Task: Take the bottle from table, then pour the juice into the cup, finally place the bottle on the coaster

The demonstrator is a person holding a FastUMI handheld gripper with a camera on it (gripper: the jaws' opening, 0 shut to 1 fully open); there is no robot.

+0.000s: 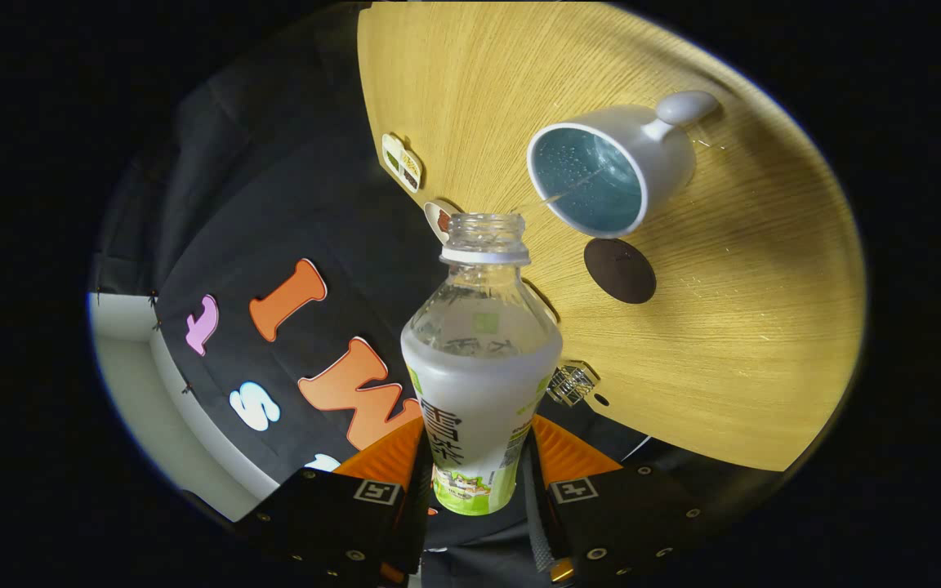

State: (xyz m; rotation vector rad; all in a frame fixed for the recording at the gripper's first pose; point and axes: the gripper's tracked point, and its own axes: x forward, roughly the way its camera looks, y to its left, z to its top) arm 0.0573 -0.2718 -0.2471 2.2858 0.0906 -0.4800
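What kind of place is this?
Probably a small recording booth, not a real kitchen: a wooden table stands against a black cloth wall, and the gripper holds a bottle tipped toward a cup.

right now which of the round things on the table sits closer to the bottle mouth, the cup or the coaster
The coaster, the flat dark disc on the table, lies nearer the bottle held in the gripper; the white cup sits beyond it.

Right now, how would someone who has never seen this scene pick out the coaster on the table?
Start at the round wooden table beyond the clear plastic bottle clamped in the gripper. The coaster lies flat beside the white cup with the blue inside. It is the only dark brown disc, far bigger than the small stickers at the table's edge.
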